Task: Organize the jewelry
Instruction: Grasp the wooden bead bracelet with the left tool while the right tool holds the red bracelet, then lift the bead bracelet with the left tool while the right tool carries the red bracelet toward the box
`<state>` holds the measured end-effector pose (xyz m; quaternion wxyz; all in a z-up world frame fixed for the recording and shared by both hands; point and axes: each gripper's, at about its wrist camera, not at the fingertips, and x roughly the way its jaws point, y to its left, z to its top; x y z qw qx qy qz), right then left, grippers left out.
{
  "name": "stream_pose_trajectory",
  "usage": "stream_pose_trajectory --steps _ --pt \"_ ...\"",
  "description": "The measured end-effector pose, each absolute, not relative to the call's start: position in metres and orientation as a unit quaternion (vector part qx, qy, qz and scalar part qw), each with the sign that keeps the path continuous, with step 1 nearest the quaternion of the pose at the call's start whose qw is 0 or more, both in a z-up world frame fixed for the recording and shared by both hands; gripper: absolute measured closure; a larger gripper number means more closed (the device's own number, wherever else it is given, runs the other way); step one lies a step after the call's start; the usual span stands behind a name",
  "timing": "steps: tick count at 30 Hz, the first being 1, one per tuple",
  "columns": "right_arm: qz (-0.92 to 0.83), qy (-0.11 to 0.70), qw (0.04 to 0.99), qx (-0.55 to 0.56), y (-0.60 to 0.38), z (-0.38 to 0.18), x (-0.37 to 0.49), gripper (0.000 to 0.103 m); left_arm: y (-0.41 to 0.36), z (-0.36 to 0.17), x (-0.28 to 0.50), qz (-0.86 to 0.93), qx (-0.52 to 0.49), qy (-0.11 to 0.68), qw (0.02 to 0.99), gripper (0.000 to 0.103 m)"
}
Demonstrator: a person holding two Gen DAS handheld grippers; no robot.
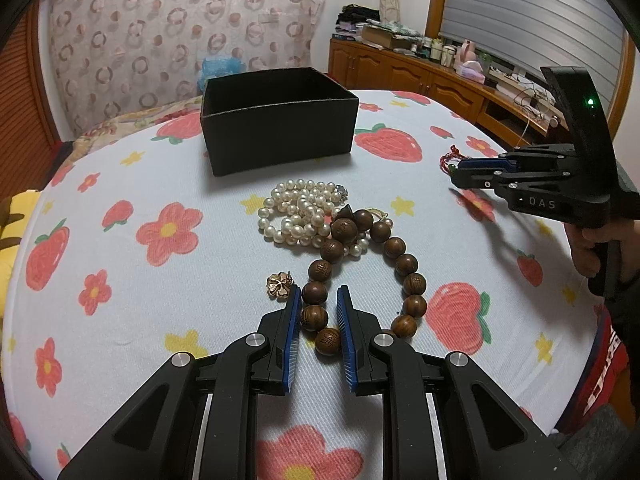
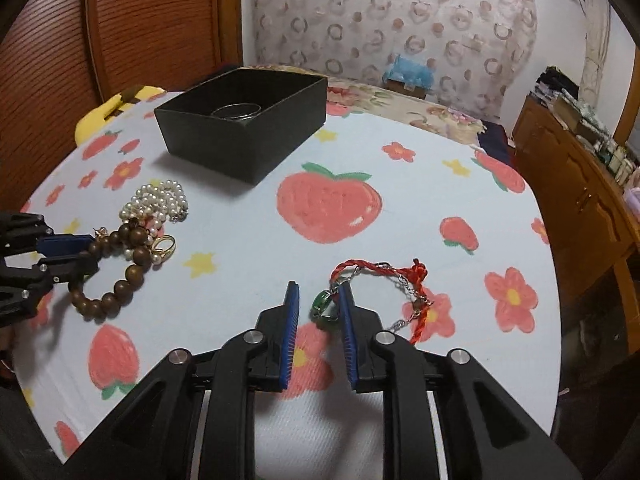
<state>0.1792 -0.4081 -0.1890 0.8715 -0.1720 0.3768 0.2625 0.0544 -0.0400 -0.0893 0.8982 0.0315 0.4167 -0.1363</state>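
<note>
A brown wooden bead bracelet (image 1: pixel 360 272) lies on the strawberry-print cloth, touching a pile of white pearls (image 1: pixel 300 216). My left gripper (image 1: pixel 319 294) is open, its fingers on either side of the bracelet's near beads. A gold flower earring (image 1: pixel 279 285) lies by its left finger. My right gripper (image 2: pixel 319 290) is open around a green stone pendant (image 2: pixel 324 306) on a red cord bracelet (image 2: pixel 416 280) with a silver chain. An open black box (image 1: pixel 276 120) stands behind; the right wrist view shows a silver bangle (image 2: pixel 236 111) inside it. A gold ring (image 2: pixel 164 246) lies by the beads.
The table (image 2: pixel 360 144) is round, with edges near on all sides. A bed with patterned cover (image 2: pixel 420 108) lies behind it. A wooden cabinet (image 1: pixel 420 76) with clutter stands at the right. The person's body (image 1: pixel 608 356) is at the table's right edge.
</note>
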Motion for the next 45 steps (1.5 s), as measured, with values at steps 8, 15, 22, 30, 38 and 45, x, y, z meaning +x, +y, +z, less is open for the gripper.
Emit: stream_pose_trajectory --steps 8,15,22,30,38,45 --pt "0.284 0.345 0.883 -0.142 -0.420 -0.159 0.171 0.098 -0.042 -0.079 0.050 -0.142 0.028 0.400 0.905 0.091" --pt "0.311 0.321 0.888 -0.113 -0.422 -0.122 0.163 0.098 -0.038 -0.051 0.048 -0.147 0.022 0.366 0.919 0.091" --pt "0.318 0.355 0.867 -0.144 -0.403 -0.131 0.167 0.098 -0.036 -0.027 0.053 -0.148 0.025 0.340 0.928 0.091" --pt "0.351 0.385 0.845 -0.123 -0.401 -0.143 0.162 0.098 -0.035 -0.010 0.057 -0.151 0.027 0.319 0.935 0.091" --pt "0.399 0.356 0.842 -0.080 -0.400 -0.122 0.155 0.098 -0.034 -0.006 0.059 -0.151 0.024 0.314 0.937 0.091" --pt "0.422 0.339 0.839 -0.053 -0.402 -0.109 0.154 0.098 -0.034 -0.006 0.059 -0.151 0.024 0.313 0.937 0.091"
